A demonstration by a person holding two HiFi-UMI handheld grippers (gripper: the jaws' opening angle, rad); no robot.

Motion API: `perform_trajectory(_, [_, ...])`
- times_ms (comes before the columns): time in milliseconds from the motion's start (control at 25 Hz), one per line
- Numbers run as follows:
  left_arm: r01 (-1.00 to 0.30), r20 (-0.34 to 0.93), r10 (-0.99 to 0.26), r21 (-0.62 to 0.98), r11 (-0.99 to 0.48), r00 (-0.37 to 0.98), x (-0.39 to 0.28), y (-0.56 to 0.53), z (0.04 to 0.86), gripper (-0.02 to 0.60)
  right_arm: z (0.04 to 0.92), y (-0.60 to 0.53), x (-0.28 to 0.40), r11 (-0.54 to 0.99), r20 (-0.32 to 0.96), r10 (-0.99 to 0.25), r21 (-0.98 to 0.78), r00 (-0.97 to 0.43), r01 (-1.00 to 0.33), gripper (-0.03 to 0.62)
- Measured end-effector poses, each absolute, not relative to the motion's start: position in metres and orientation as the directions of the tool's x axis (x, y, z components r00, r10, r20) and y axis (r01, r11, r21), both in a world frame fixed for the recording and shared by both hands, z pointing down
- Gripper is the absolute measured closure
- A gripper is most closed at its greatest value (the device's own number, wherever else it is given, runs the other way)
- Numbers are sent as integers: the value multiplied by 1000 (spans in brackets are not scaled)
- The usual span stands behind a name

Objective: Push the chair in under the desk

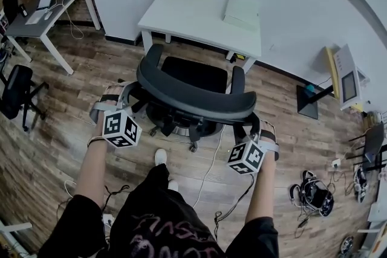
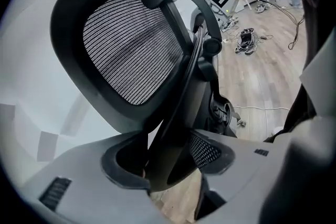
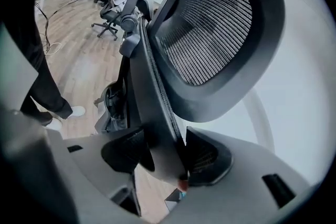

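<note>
Tongs, two, left tongs (image 2: 165, 162) and right tongs (image 3: 163, 157), clamp one chair (image 1: 193, 99) facing white desk (image 1: 193, 15).

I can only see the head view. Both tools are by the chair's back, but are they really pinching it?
Observer: Yes for the left tool: in the left gripper view its jaws are closed on the black edge of the chair.
Operator: And the other one?
Observer: The right gripper view shows the right tool clamped on the opposite edge the same way.
Operator: What's the back made of?
Observer: Close up, there's a grey mesh panel inside a thick black frame.
</note>
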State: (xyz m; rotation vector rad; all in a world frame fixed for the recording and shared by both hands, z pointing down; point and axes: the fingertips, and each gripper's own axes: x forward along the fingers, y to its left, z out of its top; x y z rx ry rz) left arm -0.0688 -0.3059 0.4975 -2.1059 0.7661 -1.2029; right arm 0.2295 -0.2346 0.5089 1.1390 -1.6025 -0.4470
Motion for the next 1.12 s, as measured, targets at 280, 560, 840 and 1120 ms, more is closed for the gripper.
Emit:
perform_trajectory(280, [-181,544,-717,-727,-662,436,-58,-351,499,330,510,-277,239,462,533,-845,764,40,-450,355])
perform_trajectory(560, [-174,544,-711,-726,-665,447,-48,-392,499,330,511,-316,249,448,528,-848,768,56,-457,355])
perform_trajectory(840, [-163,538,-704,-730,-664,464,-43,-431,499,330,512,-354,254,439,525,-848,772,71,-460,355])
perform_trajectory(1120, [-146,550,-688,-721,-677,473,-46,-460,499,330,511,-376,249,444,535,-842,761,72,-473,355])
